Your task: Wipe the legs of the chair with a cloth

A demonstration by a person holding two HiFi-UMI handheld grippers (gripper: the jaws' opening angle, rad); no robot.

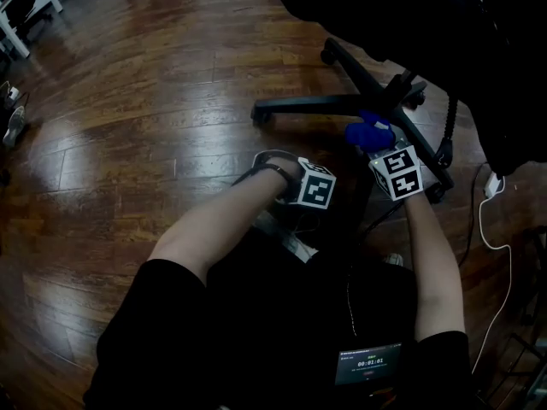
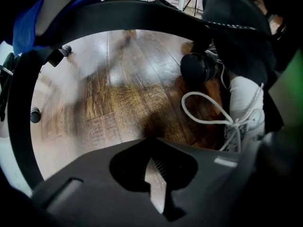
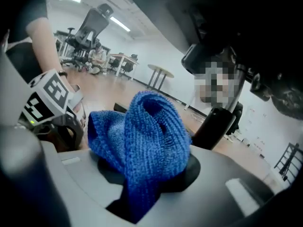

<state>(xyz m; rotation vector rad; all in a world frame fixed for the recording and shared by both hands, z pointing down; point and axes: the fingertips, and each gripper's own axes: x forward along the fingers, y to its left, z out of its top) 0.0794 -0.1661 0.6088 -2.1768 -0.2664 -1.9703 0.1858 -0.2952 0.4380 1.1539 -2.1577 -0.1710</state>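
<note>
Since the brief here is chair legs, the thing to find is the blue knitted cloth point(image 3: 142, 141). It's bunched up and pinched between the jaws of the right gripper point(image 1: 373, 137), which is clamped down on it with a fold of it poking up above the jaws. From the head view the cloth sits right next to the hub of the black chair base point(image 1: 342, 102), by the leg that runs toward the person. I honestly can't tell if it's touching the leg.

The left gripper point(image 2: 156, 183) is squeezed closed with nothing in it, pointing down at the wood plank floor point(image 1: 154, 101). Its own view shows a black caster point(image 2: 198, 67) and a white sneaker point(image 2: 246, 112) with a loose loop of lace just beside it.

As for writing, there's not much. The marker cubes on both grippers only have black-and-white square patterns, no letters. A small screen point(image 1: 369, 363) at the person's chest shows a timer-style row of digits, but it's too small to read for sure. A white cable point(image 1: 487, 220) trails across the floor off to the right.
</note>
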